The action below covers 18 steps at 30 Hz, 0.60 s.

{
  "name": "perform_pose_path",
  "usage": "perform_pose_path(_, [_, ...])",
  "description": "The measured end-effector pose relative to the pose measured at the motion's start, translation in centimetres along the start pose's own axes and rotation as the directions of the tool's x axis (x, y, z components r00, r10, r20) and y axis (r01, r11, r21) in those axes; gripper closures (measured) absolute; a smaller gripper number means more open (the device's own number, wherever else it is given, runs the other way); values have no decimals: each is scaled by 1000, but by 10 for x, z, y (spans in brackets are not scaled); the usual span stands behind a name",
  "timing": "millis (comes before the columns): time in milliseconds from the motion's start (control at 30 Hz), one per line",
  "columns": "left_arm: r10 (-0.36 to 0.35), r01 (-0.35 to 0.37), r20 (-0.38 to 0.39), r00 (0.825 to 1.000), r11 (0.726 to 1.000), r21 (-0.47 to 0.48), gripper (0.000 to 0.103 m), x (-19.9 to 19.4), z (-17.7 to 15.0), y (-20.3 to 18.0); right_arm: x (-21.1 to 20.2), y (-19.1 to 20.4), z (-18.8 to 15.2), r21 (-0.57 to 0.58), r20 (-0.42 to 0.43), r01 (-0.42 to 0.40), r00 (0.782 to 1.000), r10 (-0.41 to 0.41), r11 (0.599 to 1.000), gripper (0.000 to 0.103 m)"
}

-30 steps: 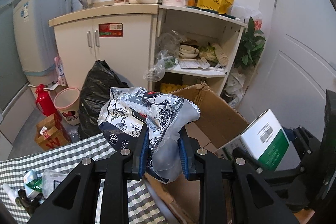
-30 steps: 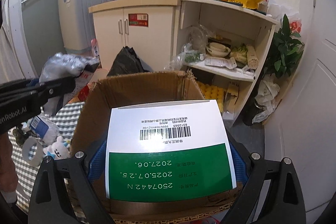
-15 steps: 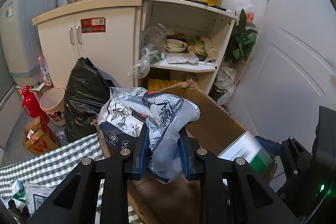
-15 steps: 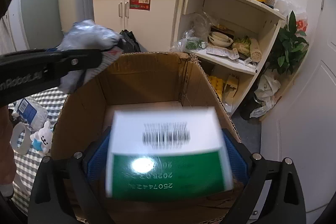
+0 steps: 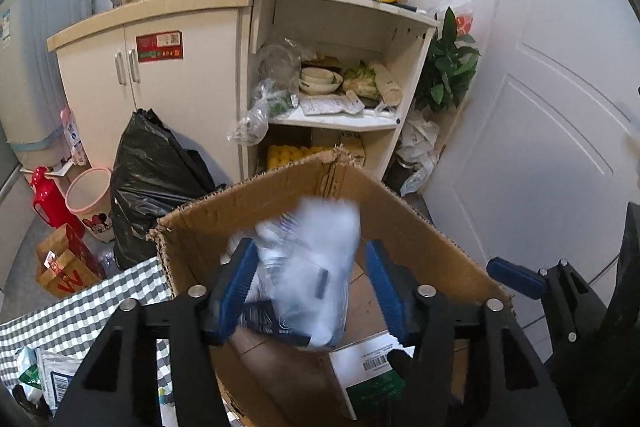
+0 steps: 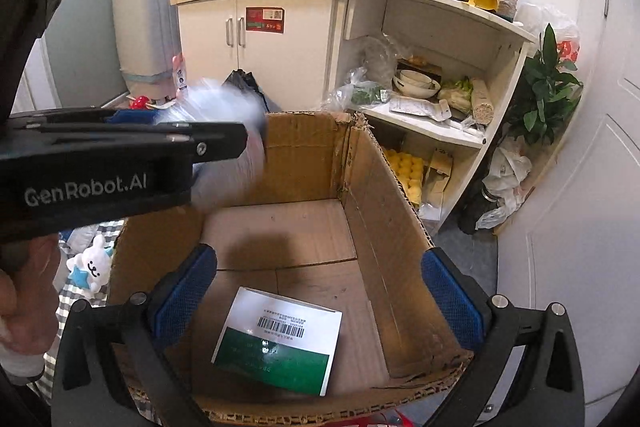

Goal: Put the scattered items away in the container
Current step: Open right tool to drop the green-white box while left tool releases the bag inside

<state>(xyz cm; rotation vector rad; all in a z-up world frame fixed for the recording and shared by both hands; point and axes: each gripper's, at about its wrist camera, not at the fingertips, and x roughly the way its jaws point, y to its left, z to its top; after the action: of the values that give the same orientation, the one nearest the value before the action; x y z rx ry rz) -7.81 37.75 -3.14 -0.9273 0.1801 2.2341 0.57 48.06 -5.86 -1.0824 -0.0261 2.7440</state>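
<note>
The open cardboard box [image 6: 384, 195] stands below both grippers. A white-and-green carton [image 6: 280, 347] lies flat on its floor, also seen in the left wrist view [image 5: 368, 375]. Above that carton my right gripper [image 6: 316, 293] is open and holds nothing. My left gripper [image 5: 310, 287] is open over the box's left wall. A blurred floral plastic bag [image 5: 308, 267] hangs loose between its blue pads [image 5: 236, 287]. From the right wrist view the left gripper [image 6: 240, 143] reaches in from the left with the bag [image 6: 228, 163] at its tip.
A checked tablecloth [image 5: 80, 315] lies left of the box with packets [image 5: 44, 375] and a white plush toy [image 6: 90, 267] on it. Behind stand a black rubbish bag [image 5: 152, 183], a cupboard and open shelf [image 5: 332, 119], and a white door [image 5: 540, 131].
The right gripper opened and the white-and-green carton fell to the box floor. The left gripper moved over the box and opened; the floral bag is slipping down, blurred.
</note>
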Motion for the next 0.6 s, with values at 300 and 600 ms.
perform_pose_path(300, [22,-21,68,997,1000,-17,25,-36,7,5,-23,2,2,12,44,-3,999,3,1000,0])
perform_pose_path(600, [79,-74,119,990,996,-44,18,-75,6,20,-46,8,3,38,83,-30,996,27,999,0])
